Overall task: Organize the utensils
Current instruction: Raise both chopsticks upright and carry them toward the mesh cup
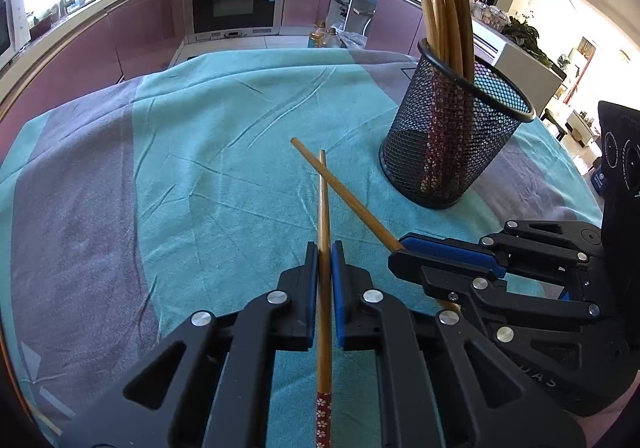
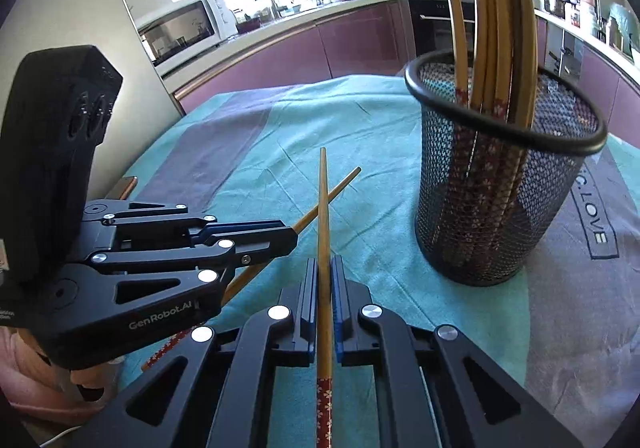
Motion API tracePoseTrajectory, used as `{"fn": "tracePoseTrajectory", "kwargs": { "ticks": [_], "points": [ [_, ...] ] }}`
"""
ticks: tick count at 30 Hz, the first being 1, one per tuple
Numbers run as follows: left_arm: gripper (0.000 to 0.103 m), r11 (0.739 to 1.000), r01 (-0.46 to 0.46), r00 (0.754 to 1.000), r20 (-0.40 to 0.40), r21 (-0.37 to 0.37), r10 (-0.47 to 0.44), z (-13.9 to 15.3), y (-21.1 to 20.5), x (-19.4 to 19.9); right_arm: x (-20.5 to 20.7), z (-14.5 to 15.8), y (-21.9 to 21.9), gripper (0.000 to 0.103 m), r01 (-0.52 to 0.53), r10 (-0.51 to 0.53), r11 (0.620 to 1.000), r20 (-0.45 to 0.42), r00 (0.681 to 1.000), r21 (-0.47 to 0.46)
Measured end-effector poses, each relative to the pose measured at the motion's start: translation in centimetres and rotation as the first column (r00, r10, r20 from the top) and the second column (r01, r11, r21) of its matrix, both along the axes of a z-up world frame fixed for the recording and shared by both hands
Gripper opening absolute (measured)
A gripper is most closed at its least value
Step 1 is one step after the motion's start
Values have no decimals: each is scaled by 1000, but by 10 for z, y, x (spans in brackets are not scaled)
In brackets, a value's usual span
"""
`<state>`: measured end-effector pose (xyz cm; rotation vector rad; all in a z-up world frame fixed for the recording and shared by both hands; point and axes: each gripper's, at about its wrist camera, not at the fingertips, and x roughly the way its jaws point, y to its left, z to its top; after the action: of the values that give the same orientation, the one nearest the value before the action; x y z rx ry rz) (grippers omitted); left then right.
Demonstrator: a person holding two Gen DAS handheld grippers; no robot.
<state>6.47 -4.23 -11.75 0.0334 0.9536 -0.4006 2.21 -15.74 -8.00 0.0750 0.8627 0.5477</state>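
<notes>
Teal-and-grey cloth [image 1: 180,188] covers the table under my two tongs, with kitchen counters behind. My left tongs [image 1: 325,248] are clamped shut on one chopstick [image 1: 323,208], which runs straight out along their fingers, bare tip forward, patterned end back toward me. My right tongs [image 2: 325,262] are likewise closed on a second chopstick [image 2: 322,208], lying the same way. The two sticks cross just ahead of both sets of fingertips, above the cloth. What the next move turns on, I judge, is the mesh holder [image 2: 500,188]: it stands ahead and to the right of both tongs, upright, already holding a bunch of chopsticks with their patterned ends down. My right tongs sit nearer to it. Each held stick points forward and down, so I would have to swing it patterned end down over the rim.
</notes>
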Motion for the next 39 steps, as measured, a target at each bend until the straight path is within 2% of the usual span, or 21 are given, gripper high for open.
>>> {"fn": "tracePoseTrajectory", "kwargs": {
  "ticks": [23,39],
  "points": [
    [7,994,16,995,98,-107,-6,54,22,-30,-23,46,-31,6,20,-33,994,117,993,110],
    [7,991,36,989,145,-131,-17,75,20,-44,-32,61,-45,6,43,-65,989,154,986,140]
  ]
}}
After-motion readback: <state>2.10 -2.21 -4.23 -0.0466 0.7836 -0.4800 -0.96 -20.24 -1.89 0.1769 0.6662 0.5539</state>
